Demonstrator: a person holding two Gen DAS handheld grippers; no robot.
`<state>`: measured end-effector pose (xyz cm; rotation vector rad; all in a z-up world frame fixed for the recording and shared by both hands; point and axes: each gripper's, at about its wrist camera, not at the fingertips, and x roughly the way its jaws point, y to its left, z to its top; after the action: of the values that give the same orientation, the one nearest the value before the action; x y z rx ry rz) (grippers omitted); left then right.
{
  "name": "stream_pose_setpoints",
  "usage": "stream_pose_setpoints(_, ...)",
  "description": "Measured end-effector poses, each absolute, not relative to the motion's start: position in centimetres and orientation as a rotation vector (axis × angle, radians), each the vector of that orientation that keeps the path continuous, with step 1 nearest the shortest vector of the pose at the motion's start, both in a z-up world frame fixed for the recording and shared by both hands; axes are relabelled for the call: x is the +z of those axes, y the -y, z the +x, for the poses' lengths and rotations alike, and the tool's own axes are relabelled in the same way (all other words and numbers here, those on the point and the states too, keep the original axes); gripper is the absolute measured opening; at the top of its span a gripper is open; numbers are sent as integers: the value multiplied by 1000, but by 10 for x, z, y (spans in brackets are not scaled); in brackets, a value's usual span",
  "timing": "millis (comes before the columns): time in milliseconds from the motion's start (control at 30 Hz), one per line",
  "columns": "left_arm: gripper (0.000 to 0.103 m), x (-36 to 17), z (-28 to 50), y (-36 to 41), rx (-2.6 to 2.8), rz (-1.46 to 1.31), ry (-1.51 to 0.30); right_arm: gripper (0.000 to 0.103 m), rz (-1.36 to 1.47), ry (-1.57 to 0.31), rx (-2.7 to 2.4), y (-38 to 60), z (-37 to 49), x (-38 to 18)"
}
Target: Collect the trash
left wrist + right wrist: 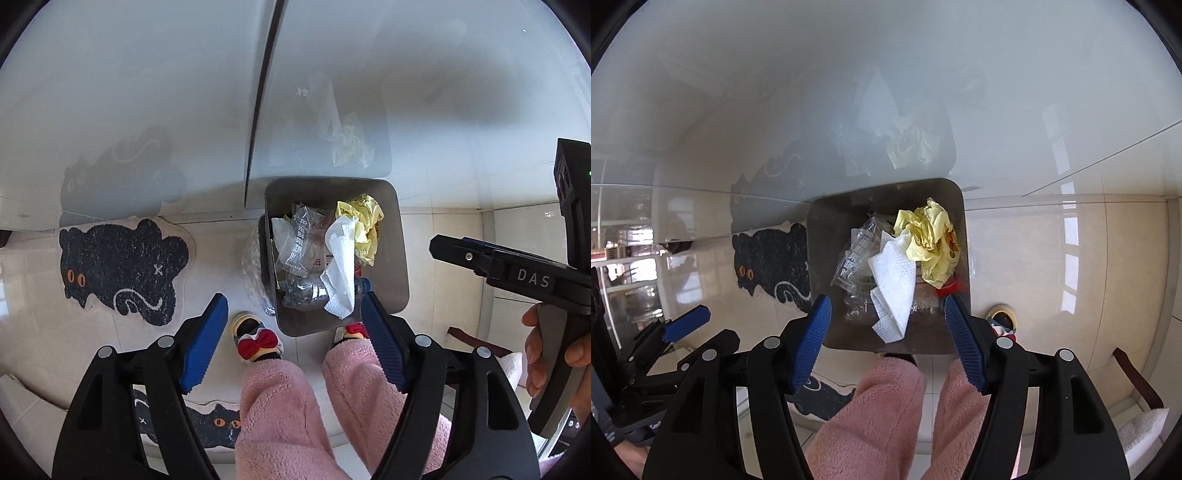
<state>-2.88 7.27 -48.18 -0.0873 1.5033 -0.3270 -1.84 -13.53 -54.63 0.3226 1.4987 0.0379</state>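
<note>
Both claws hung above a grey bin (391,258) that stood on the tiled floor (221,258) against a glossy white cabinet (147,92).

The left claw (293,341) was spread wide and held nothing; its blue pads (205,343) framed the near edge of the bin and the person's pink trouser legs (280,406). The right claw (886,341) was likewise wide and empty, poised over the bin's near rim. In the left view the right claw's jaws, seen side-on at the right edge, looked nearly together, so the two views disagreed; the right wrist view showed the gap plainly.

The trash lay inside the bin: a white paper towel (894,284) draped on top, a crumpled yellow wrapper (931,240) just behind it toward the cabinet, a clear printed plastic bag (853,258) to the left, and a crushed clear bottle (306,291) underneath. A red cap (947,288) showed beside the towel.

A black cat-shaped mat (122,269) lay on the floor left of the bin. A slipper with a red bow (256,339) stood just before the bin.
</note>
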Motion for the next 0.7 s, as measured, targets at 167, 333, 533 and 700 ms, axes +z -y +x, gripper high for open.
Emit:
stream_pose_setpoints(167,84,-435,-39,-78,-334,-118,-1458,91,275,-1458,34,145,-34,-491)
stream_pose_setpoints(333,95,-356,-49,-82,-328,-147,-1359,100,153,-1367,21,153,-60,-405)
stream_pose_setpoints(533,95,-255,-57,-77,-311,-129,-1215,100,102,-1202,-47,171,-83,-296)
stream_pose_setpoints(700,95,-183,-56,-75,-277,-107,-1083,100,64,-1064,-134,183,-89,-223)
